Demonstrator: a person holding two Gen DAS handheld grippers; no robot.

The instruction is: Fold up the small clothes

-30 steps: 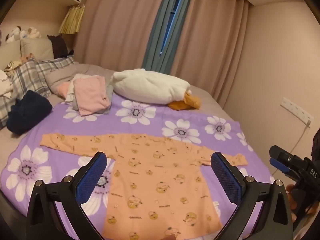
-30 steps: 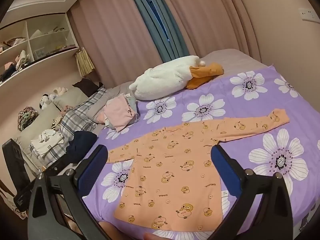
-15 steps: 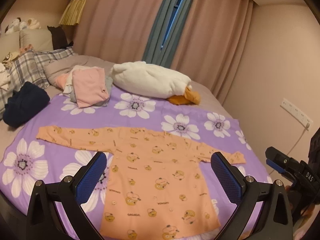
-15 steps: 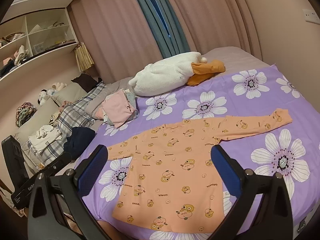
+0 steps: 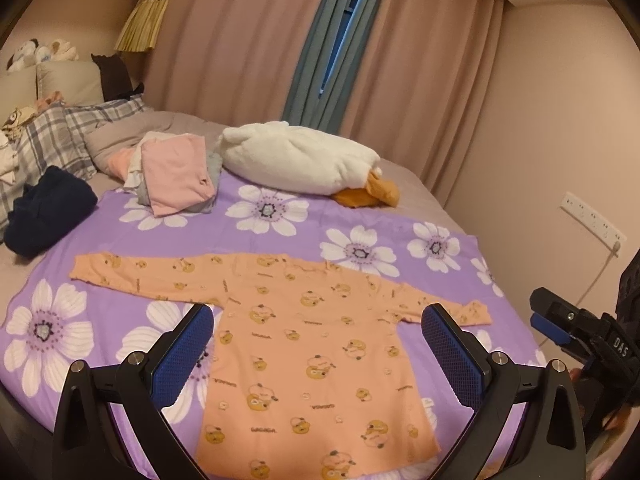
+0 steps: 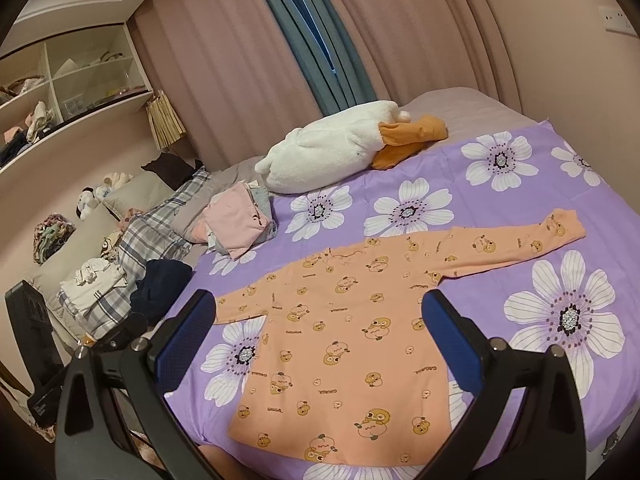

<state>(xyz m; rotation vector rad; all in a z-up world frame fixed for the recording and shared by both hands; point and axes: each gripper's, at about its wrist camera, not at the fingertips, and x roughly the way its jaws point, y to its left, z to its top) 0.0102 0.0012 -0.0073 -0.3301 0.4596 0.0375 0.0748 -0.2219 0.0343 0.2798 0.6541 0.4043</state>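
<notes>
An orange long-sleeved baby shirt [image 5: 312, 344] [image 6: 352, 340] with cartoon prints lies flat on the purple flowered sheet [image 5: 360, 220] [image 6: 520, 184], both sleeves spread out sideways. My left gripper [image 5: 318, 344] hovers open above the shirt's body, nothing between its blue pads. My right gripper [image 6: 318, 340] is likewise open over the shirt, held above it. At the right edge of the left wrist view the right gripper [image 5: 568, 328] shows beside the bed.
A stack of folded pink and grey clothes [image 5: 176, 176] [image 6: 240, 224] sits at the far left of the sheet. A white and orange plush pillow [image 5: 304, 164] [image 6: 348, 148] lies behind. A dark navy garment [image 5: 48, 208] and plaid pillows [image 5: 44, 140] are left.
Both grippers have drawn back and lifted a little, so more of the shirt and sheet shows. The shirt has not moved; both grippers stay open.
</notes>
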